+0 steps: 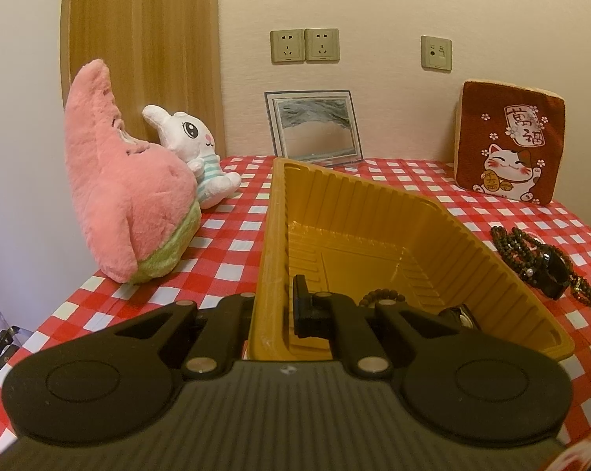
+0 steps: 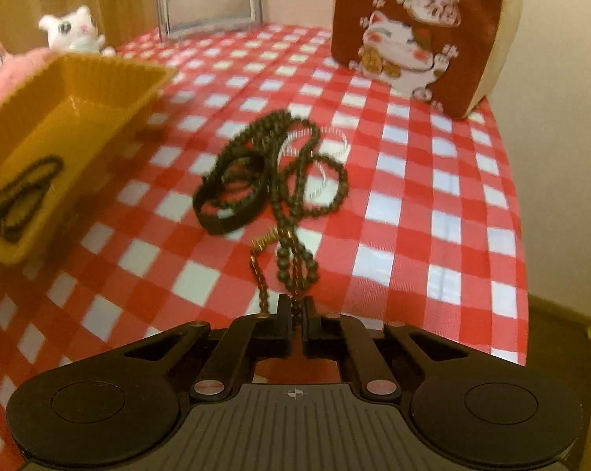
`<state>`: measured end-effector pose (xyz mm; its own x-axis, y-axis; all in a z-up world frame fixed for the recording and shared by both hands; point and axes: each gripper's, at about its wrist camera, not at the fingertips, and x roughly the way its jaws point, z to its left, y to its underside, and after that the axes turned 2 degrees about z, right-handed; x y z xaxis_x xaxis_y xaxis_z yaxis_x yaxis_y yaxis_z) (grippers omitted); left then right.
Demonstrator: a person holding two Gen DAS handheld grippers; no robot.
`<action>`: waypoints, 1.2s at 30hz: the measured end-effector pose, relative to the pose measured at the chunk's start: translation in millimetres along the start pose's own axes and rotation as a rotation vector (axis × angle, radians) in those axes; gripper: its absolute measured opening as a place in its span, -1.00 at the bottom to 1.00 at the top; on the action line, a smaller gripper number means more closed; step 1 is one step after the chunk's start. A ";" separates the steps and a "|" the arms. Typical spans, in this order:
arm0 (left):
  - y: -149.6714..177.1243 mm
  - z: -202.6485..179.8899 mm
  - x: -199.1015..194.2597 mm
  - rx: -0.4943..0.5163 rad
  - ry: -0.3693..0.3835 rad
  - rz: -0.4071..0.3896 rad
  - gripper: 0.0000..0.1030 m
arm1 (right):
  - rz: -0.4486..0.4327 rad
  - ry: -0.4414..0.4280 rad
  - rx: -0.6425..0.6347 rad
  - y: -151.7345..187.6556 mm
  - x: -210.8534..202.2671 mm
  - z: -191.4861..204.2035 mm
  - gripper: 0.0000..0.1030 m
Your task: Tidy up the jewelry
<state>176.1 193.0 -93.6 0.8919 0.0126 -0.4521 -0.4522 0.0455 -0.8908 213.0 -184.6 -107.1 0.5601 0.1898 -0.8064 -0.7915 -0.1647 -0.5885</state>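
My left gripper (image 1: 274, 310) is shut on the near-left wall of the yellow plastic tray (image 1: 374, 212), one finger inside and one outside. A brown bead bracelet (image 1: 382, 296) and a dark item (image 1: 458, 314) lie in the tray. My right gripper (image 2: 295, 312) is shut on the near end of a dark bead necklace (image 2: 295, 259). The necklace trails back into a tangled pile with a black band (image 2: 228, 196) and a clear bracelet (image 2: 327, 137) on the checked cloth. The same pile (image 1: 531, 255) lies right of the tray. The tray (image 2: 79, 78), holding a bead chain (image 2: 20, 192), stands to the pile's left.
A pink plush (image 1: 126, 196) and a white bunny plush (image 1: 193, 145) sit left of the tray. A framed mirror (image 1: 315, 129) leans on the back wall. A red lucky-cat cushion (image 2: 413, 27) stands at the back right. The table's edge (image 2: 525, 274) drops off on the right.
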 end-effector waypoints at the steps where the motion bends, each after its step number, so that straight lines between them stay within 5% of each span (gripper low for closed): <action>1: 0.4 0.6 0.0 0.000 0.000 0.000 -0.89 | -0.015 -0.015 0.011 -3.0 -6.8 0.1 -0.92; 14: 0.7 0.9 -0.1 -0.001 0.000 -0.001 -0.89 | -0.221 -0.266 0.036 -70.6 -83.9 36.8 -0.92; 23: 1.3 1.3 0.1 -0.001 0.001 0.000 -0.89 | -0.211 -0.466 0.015 -103.2 -48.7 98.4 -0.92; 33: 1.6 0.9 -0.3 -0.002 0.001 0.000 -0.89 | -0.126 -0.408 -0.032 -105.2 1.5 135.2 -0.91; 36: 1.6 0.9 -0.3 -0.001 0.000 0.001 -0.89 | -0.104 -0.397 -0.040 -101.4 4.3 135.7 -0.74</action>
<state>175.1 194.0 -94.8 0.8915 0.0124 -0.4529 -0.4530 0.0447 -0.8904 262.5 -35.7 -43.1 0.4925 0.5653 -0.6617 -0.7208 -0.1611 -0.6742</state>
